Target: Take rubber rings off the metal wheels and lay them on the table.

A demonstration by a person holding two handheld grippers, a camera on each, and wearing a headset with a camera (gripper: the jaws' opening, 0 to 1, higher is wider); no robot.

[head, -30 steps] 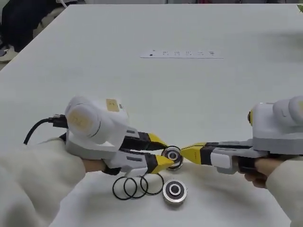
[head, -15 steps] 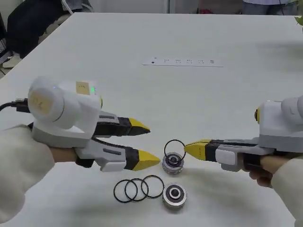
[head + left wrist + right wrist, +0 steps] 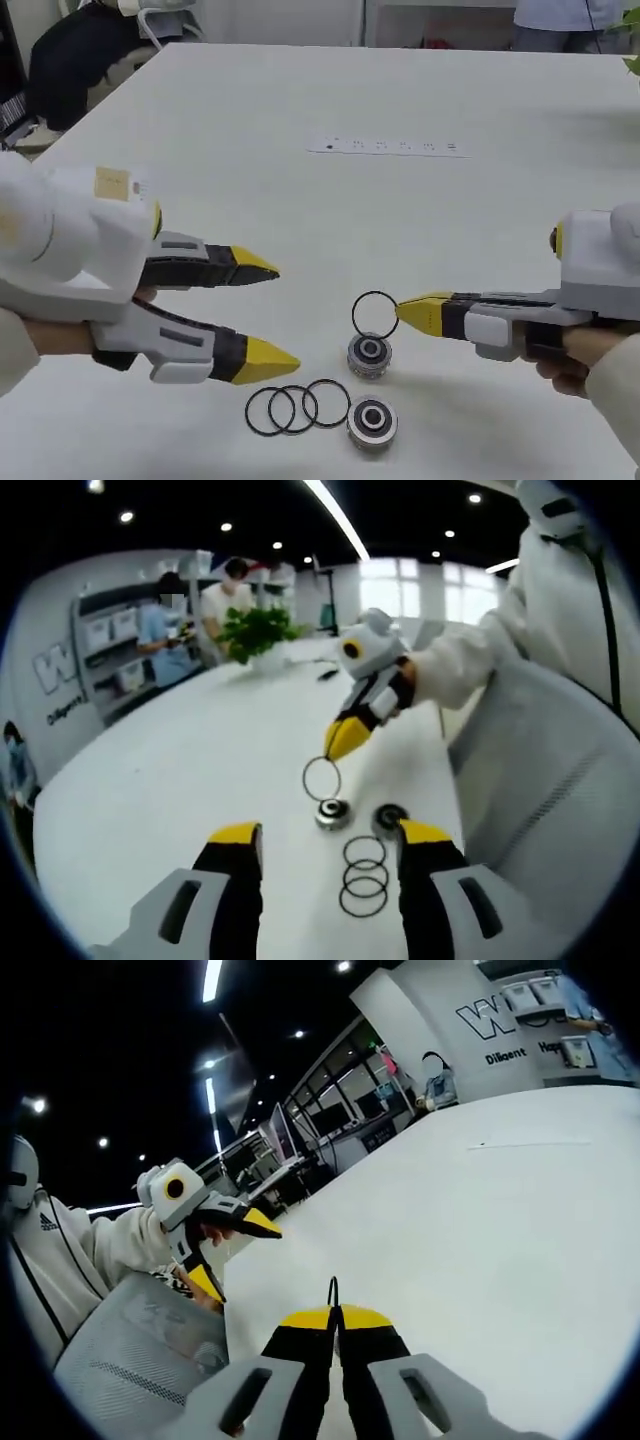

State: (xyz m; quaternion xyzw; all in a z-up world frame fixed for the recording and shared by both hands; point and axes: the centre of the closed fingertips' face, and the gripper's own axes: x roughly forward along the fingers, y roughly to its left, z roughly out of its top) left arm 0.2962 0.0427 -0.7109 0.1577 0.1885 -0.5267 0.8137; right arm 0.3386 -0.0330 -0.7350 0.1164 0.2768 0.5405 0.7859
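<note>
Head view, lower middle: thin black rubber ring (image 3: 374,292) hangs upright from the clamped right gripper (image 3: 404,312), close over a small round metal wheel (image 3: 369,353).
I'd carry it low to the three black rings (image 3: 295,408) lying flat lower left, then let go gently so it doesn't roll. Over on the left, the left gripper (image 3: 282,313) is spread wide and empty.

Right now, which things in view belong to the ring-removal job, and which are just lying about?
Job: right gripper, shut on a rubber ring; open left gripper; far metal wheel; near metal wheel; three loose rings on the table.
Lying about: printed strip farther up the table; potted plant.
</note>
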